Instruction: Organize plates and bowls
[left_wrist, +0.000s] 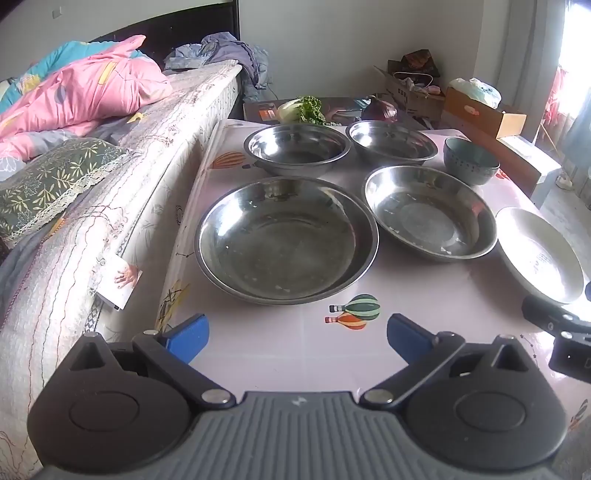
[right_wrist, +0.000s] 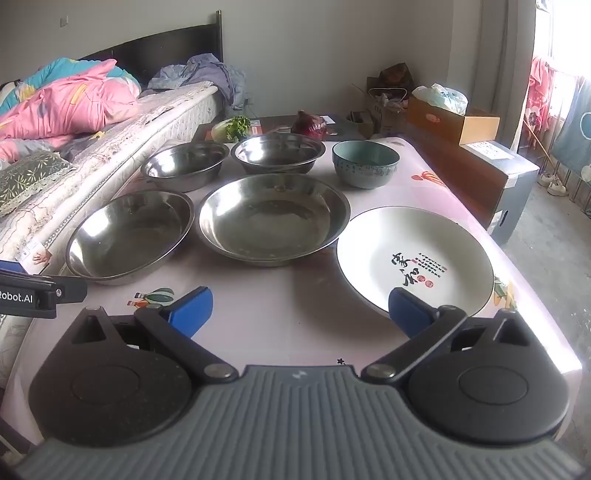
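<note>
Two wide steel plates sit mid-table: the left one (left_wrist: 286, 240) (right_wrist: 129, 236) and the right one (left_wrist: 430, 212) (right_wrist: 273, 218). Behind them stand two steel bowls (left_wrist: 297, 147) (left_wrist: 393, 142), also in the right wrist view (right_wrist: 184, 166) (right_wrist: 279, 151), and a teal ceramic bowl (left_wrist: 471, 160) (right_wrist: 365, 162). A white plate with red and black writing (right_wrist: 413, 258) (left_wrist: 537, 253) lies at the right. My left gripper (left_wrist: 297, 338) is open and empty above the table's near edge. My right gripper (right_wrist: 301, 308) is open and empty, its right finger over the white plate's near rim.
The table (right_wrist: 295, 321) has a pale cloth with balloon prints. A bed with a pink quilt (left_wrist: 85, 88) runs along its left side. A cabbage (right_wrist: 231, 129) and a red onion (right_wrist: 310, 125) lie behind the bowls. Cardboard boxes (right_wrist: 454, 118) stand at the far right.
</note>
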